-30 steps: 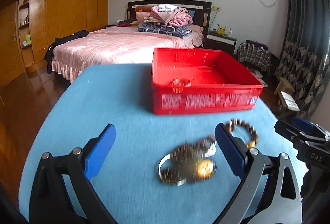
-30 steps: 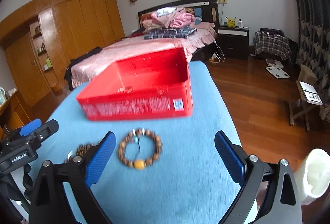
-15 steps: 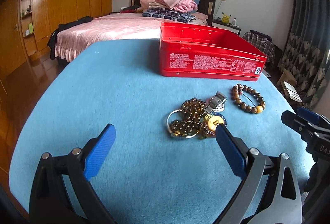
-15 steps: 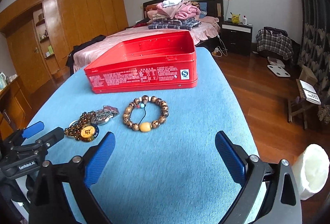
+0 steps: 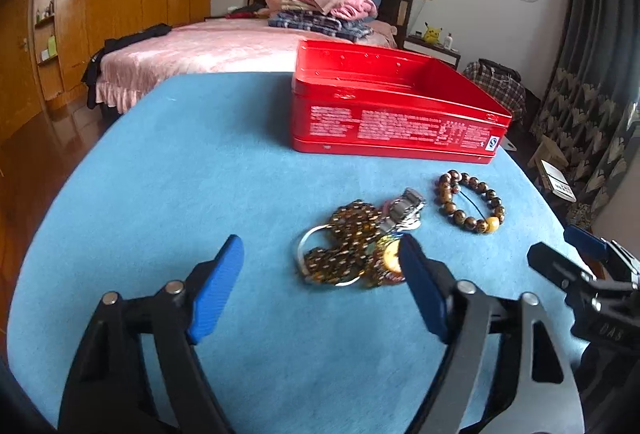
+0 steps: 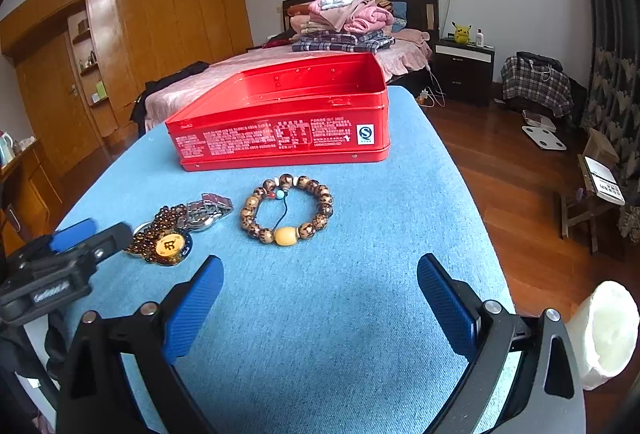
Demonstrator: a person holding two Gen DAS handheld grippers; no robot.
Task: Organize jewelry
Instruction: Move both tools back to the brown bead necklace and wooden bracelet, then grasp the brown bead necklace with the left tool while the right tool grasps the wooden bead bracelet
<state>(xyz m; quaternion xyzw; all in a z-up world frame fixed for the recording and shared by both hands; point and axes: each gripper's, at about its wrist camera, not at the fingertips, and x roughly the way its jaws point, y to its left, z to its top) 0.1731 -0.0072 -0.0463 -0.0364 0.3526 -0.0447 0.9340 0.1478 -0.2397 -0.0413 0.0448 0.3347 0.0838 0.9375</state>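
On the blue table [image 6: 360, 334] I see the red tin [image 6: 288, 134] open at the back, the tangled jewelry pile [image 5: 348, 246] and bead bracelet [image 6: 286, 210] lying just before it. Both my left gripper [image 5: 320, 286] and right gripper [image 6: 320, 306] are spread wide and empty; I'd lower the left squarely over the pile, pinching low

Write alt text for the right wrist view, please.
An open right gripper hovers over a blue table, facing a beaded bracelet, with a jewelry pile to its left and an open red tin behind.
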